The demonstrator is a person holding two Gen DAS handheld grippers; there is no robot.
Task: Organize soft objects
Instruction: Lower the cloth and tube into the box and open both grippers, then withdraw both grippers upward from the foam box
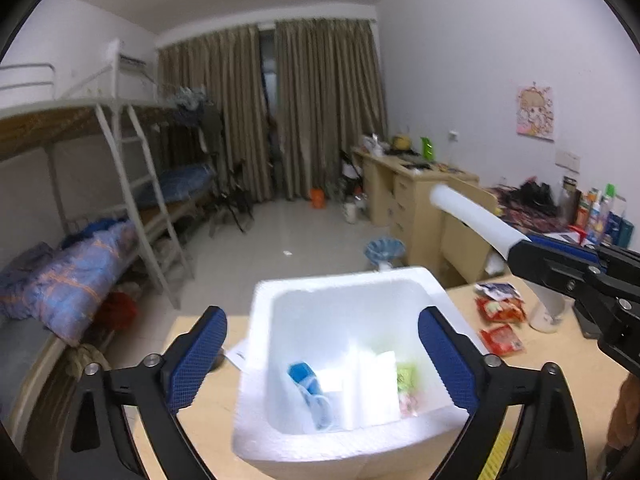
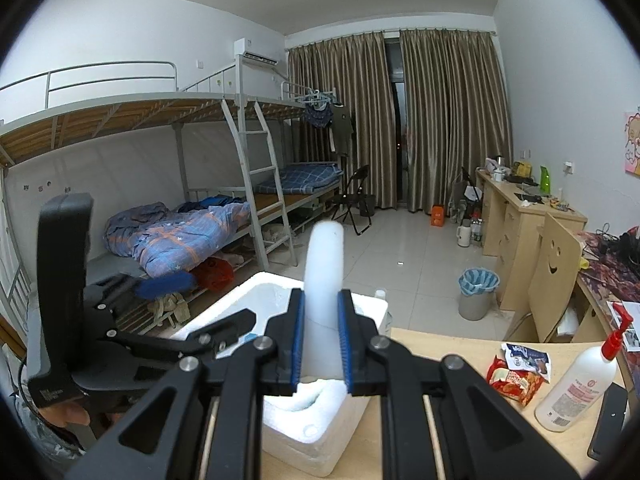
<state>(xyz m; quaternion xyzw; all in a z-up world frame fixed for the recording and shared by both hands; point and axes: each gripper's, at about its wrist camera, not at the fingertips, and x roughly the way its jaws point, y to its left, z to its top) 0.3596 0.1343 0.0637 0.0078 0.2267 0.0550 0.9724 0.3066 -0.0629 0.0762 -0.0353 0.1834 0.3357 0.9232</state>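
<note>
With your left gripper (image 1: 320,364) jaws wide and empty over the white foam box (image 1: 344,446), drop your right gripper's (image 2: 322,344) clamped white foam strip (image 2: 323,276) in next.

My white foam box (image 1: 344,364) sits open on the worktop at twelve o'clock, holding a blue-printed bag (image 1: 310,390), white foam pieces (image 1: 370,384) and a green packet (image 1: 406,378). A white foam strip (image 2: 324,276) stands clamped, arching forward above it.

No legible text, pump bottle (image 2: 576,390) label and snack packets (image 2: 520,376) print too blurred to read
</note>
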